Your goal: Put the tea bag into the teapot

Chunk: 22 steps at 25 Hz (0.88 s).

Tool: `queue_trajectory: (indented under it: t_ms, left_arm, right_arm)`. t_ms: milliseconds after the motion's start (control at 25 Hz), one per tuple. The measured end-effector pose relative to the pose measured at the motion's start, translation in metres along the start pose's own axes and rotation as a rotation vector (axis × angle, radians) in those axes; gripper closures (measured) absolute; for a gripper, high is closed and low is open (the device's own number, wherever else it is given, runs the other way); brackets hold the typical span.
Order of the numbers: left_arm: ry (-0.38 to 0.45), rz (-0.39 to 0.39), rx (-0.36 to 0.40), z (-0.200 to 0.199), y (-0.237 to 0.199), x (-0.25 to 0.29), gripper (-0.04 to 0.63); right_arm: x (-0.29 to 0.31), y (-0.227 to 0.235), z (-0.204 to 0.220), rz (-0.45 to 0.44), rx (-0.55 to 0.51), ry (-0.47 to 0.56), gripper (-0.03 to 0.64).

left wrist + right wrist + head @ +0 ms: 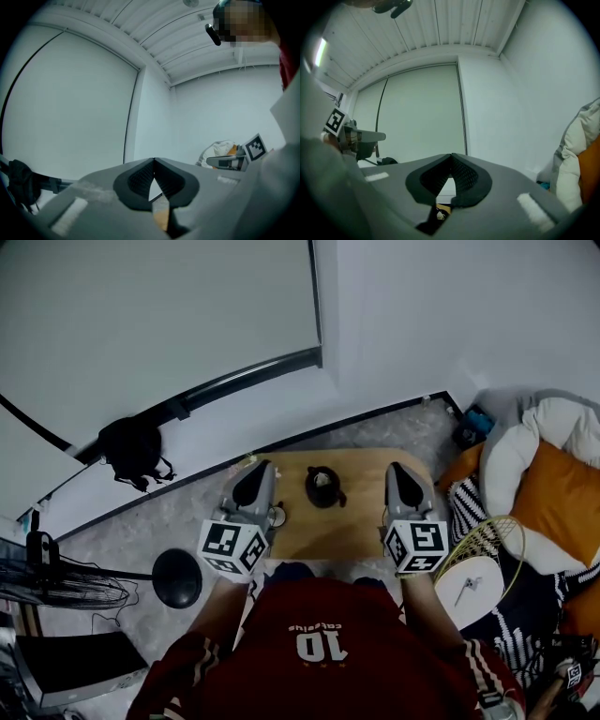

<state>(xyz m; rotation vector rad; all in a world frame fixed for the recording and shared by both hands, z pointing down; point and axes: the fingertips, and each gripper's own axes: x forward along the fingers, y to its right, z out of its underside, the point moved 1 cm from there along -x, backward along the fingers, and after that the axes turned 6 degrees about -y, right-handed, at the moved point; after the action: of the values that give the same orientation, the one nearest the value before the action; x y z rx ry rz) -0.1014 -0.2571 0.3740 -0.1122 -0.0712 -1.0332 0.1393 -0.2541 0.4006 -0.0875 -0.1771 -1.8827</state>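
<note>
Pale walls and a grey speckled floor surround a small wooden table (328,532); the teapot (324,491) on it is my reference.

Well left of the teapot, the head view shows a black bag (131,450) against the wall and a fan (58,587) on the floor. Neither gripper view shows the fan.

Just left of the teapot, the left gripper (256,470) hangs over the table edge. Its own view shows the fingers clenched tip to tip with nothing between them, which the head view cannot settle. A small pale round item (277,516) lies beside it; I cannot identify it.

The tea bag (322,481) appears as a pale piece in the teapot's top, too small to confirm.

Just right of the teapot, the right gripper (399,470) is likewise clenched and empty. Only its view shows a pale speck (439,215) on something dark below the jaws.

Further right lie a racket (489,538) and an orange-and-white cushion (548,486).
</note>
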Motion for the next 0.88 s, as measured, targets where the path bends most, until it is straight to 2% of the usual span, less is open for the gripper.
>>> queue_trajectory:
  t_ms: [880]
  left_arm:
    - [0.003, 0.009, -0.008, -0.001, -0.017, 0.009, 0.595]
  right_arm:
    - [0.021, -0.007, -0.005, -0.013, 0.013, 0.006, 0.621]
